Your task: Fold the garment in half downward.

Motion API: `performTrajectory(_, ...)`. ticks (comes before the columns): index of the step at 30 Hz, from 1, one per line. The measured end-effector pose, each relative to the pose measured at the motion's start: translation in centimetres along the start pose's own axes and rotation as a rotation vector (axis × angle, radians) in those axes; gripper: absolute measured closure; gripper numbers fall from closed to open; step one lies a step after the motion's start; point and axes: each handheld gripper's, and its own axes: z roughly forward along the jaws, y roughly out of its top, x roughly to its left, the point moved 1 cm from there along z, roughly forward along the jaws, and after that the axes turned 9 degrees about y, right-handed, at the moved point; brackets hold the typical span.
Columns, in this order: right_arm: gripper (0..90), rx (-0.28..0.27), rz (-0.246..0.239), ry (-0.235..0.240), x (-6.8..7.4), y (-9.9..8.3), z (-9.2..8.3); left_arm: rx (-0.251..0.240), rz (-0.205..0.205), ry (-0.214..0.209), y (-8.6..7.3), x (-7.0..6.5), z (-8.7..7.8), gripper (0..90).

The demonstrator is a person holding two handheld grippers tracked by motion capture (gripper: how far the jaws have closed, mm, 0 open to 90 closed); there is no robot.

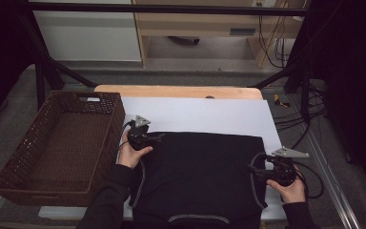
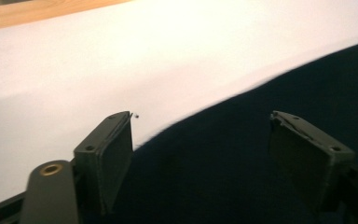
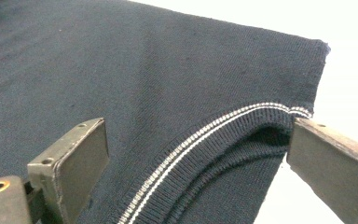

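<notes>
A dark sleeveless top (image 1: pixel 200 176) lies flat on a white sheet (image 1: pixel 195 114) covering the table. My left gripper (image 1: pixel 159 137) is at the top's far left corner, jaws open. In the left gripper view the dark cloth (image 2: pixel 223 177) and its edge lie between the jaws of my left gripper (image 2: pixel 200 119), with the pads apart from it. My right gripper (image 1: pixel 253 170) is at the right armhole, also open. In the right gripper view the ribbed armhole trim (image 3: pixel 205 140) with its white stitching runs between the wide jaws of my right gripper (image 3: pixel 200 126).
A brown wicker basket (image 1: pixel 114 129) stands at the left, close beside the left hand. The wooden table edge (image 1: pixel 176 90) shows beyond the sheet. Cables (image 1: pixel 295 119) lie on the floor at the right, and black frame bars cross the back.
</notes>
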Motion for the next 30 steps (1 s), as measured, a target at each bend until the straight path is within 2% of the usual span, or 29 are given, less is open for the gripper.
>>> performTrajectory(8,6.3,0.013,-0.008,-0.003,-0.1,0.0,0.2,0.043,0.001,0.037,-0.6,0.9,2.0,28.1)
performTrajectory(10,6.4,0.014,-0.007,-0.004,-0.1,-0.1,0.2,0.091,0.029,0.041,-0.5,1.2,2.5,28.8)
performTrajectory(11,6.4,0.017,-0.008,-0.004,0.0,-0.1,0.2,0.098,0.041,0.046,-0.4,1.2,2.7,29.5)
performTrajectory(15,6.5,0.016,-0.005,-0.005,-0.1,-0.1,0.2,0.095,0.034,0.034,-0.5,1.4,3.1,31.6)
performTrajectory(18,6.7,0.02,-0.008,-0.007,-0.1,-0.1,0.2,0.094,0.009,0.02,-0.6,1.8,3.3,33.0)
performTrajectory(20,7.1,0.021,-0.006,-0.005,-0.2,-0.1,0.2,0.105,0.019,0.015,-0.4,1.8,3.2,34.4)
performTrajectory(23,7.9,0.023,0.0,-0.009,-0.3,0.0,0.2,0.12,0.031,0.005,-0.3,1.6,3.1,40.7)
performTrajectory(30,10.7,0.029,-0.001,-0.016,-0.7,0.3,0.6,0.138,0.059,-0.032,-0.3,1.1,2.5,65.7)
